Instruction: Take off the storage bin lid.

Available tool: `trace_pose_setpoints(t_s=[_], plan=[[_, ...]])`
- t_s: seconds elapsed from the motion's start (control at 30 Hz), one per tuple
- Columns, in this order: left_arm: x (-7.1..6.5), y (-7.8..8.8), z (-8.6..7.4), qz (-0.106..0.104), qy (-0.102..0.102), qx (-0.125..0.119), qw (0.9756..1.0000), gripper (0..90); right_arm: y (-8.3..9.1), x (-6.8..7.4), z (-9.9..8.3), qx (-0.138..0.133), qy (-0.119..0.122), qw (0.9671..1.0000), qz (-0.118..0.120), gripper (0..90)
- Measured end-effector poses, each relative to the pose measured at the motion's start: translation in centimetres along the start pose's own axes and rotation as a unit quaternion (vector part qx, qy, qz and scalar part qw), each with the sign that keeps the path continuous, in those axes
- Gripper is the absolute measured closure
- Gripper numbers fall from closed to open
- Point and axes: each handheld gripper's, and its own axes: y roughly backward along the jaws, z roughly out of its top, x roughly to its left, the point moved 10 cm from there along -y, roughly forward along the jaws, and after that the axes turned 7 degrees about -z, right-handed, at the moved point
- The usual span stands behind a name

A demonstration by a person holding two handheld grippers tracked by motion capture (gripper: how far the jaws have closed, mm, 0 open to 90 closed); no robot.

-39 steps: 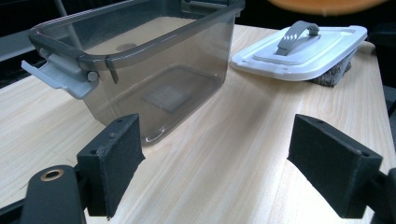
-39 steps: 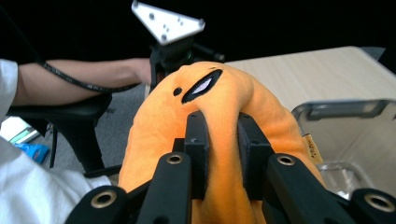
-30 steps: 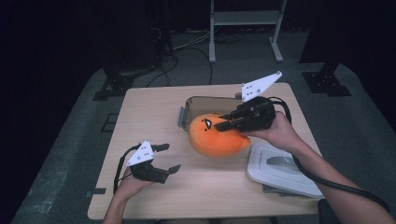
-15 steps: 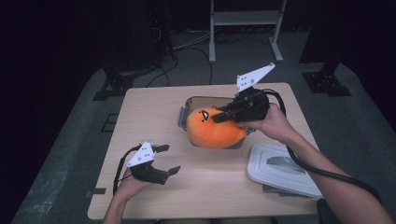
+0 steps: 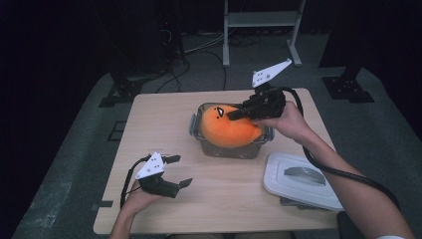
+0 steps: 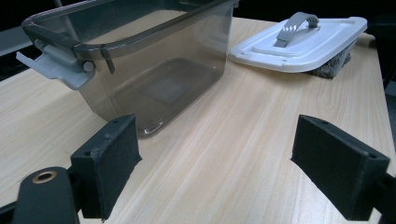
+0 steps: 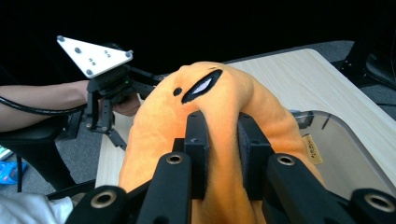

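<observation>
An orange plush toy (image 5: 226, 132) with a black eye and mouth hangs at the rim of a clear plastic bin (image 5: 231, 150) at the back middle of the table. My right gripper (image 5: 233, 115) is shut on a fold of the plush (image 7: 261, 107), its pads (image 7: 196, 135) pinching the fabric from both sides. In the left gripper view the lower part of the bin (image 6: 140, 70) shows bare. Near the table's front left, my left gripper (image 5: 183, 170) rests open with only bare wood between its pads (image 6: 109, 163).
The bin's white lid (image 5: 303, 179) with a grey handle lies at the front right, on a grey pad (image 6: 334, 65). The bin has grey latches (image 6: 56, 70). Metal stands and cables sit on the dark floor behind the wooden table (image 5: 164, 119).
My right gripper has carried the plush away from the table's middle and back over the bin. The left gripper has stayed where it was.
</observation>
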Motion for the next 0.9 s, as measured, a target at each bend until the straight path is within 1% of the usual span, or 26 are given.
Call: trace_pose_setpoints(t_s=[0.2,0.3,0.53,0.67,0.73,0.77,0.83,0.9], plan=[[0.0,0.0,-0.2,0.000,0.000,0.004,1.0000,13.1,-0.3,-1.0,0.2,0.000,-0.005,1.0000,-0.004,76.6],[0.0,0.1,-0.2,0.001,-0.001,0.006,1.0000,13.1,-0.6,-1.5,0.1,0.004,-0.008,0.9999,-0.007,76.5],[0.1,0.2,-0.2,0.002,0.000,0.004,1.0000,13.1,-1.2,-2.6,0.2,0.005,-0.011,0.9999,-0.010,76.6],[0.0,0.2,-0.2,0.002,0.000,0.003,1.0000,13.1,-1.6,-3.1,-0.1,0.007,-0.018,0.9998,-0.010,76.5],[0.0,0.2,-0.2,0.002,0.000,0.004,1.0000,13.1,-1.7,-3.4,-0.2,0.008,-0.017,0.9998,-0.011,76.5],[0.0,0.1,-0.2,0.002,0.001,0.004,1.0000,13.1,-2.0,-3.7,-0.4,0.008,-0.021,0.9997,-0.012,76.5],[0.0,0.1,-0.2,0.001,0.001,0.004,1.0000,13.1,-2.1,-3.9,-0.5,0.010,-0.020,0.9997,-0.013,76.5],[0.0,0.2,-0.2,0.002,0.000,0.004,1.0000,13.1,-2.4,-4.4,-0.9,0.012,-0.026,0.9995,-0.015,76.5]])
